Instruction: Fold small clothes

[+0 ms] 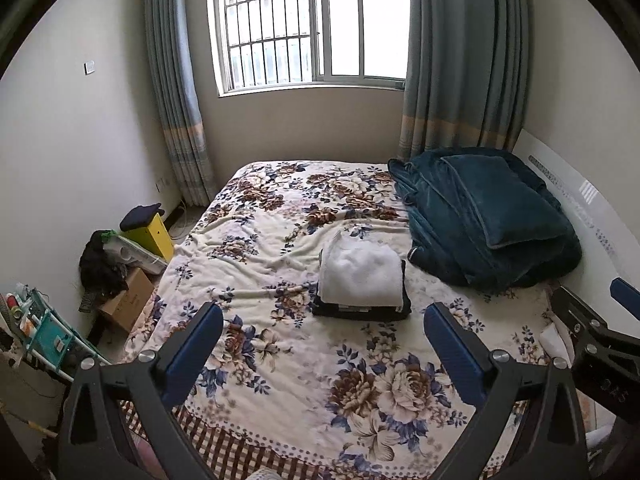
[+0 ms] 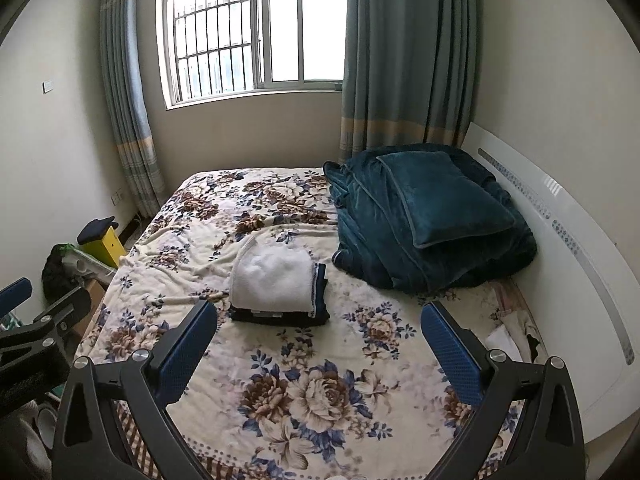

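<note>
1. White fleece, a folded garment (image 1: pixel 361 276), sat on a dark folded piece (image 1: pixel 362 311) mid-bed on the floral blanket (image 1: pixel 280 360).
2. You held your left gripper (image 1: pixel 323 352) and right gripper (image 2: pixel 319 350) with jaws wide apart, empty, well short of the stack.
3. That stack looked finished; more unfolded clothes (image 2: pixel 516 332) seemingly lay by the headboard (image 2: pixel 580 280), needing a rightward reach.

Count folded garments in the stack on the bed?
2 visible: a white fleece piece on top and a dark piece beneath it, mid-bed. More layers between them may be hidden. Both grippers hang open, short of the stack.
</note>
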Action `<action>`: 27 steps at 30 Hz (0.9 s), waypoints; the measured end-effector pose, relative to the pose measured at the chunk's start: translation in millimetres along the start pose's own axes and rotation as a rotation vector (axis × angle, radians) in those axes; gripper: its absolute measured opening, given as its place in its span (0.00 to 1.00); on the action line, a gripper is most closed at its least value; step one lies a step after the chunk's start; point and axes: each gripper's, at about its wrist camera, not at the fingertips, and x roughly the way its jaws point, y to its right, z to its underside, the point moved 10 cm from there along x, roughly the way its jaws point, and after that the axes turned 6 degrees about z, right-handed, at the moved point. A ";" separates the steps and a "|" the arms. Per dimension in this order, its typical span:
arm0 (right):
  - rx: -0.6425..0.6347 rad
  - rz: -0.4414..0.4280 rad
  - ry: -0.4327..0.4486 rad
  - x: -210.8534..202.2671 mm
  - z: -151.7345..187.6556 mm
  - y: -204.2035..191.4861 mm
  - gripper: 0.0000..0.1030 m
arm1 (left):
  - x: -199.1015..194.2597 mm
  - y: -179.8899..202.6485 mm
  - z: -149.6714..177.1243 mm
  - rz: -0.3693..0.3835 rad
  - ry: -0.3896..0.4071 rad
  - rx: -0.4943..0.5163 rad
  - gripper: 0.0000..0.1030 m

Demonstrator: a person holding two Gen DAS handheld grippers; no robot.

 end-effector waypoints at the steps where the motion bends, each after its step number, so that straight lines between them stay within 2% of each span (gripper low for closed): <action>1: 0.000 -0.001 -0.002 0.3 0.3 -0.1 1.00 | 0.3 -0.3 -0.7 -0.002 0.000 0.000 1.00; 27: -0.006 -0.009 -0.006 5.0 -1.1 -0.4 1.00 | 2.7 1.0 -8.8 -0.005 0.005 0.001 1.00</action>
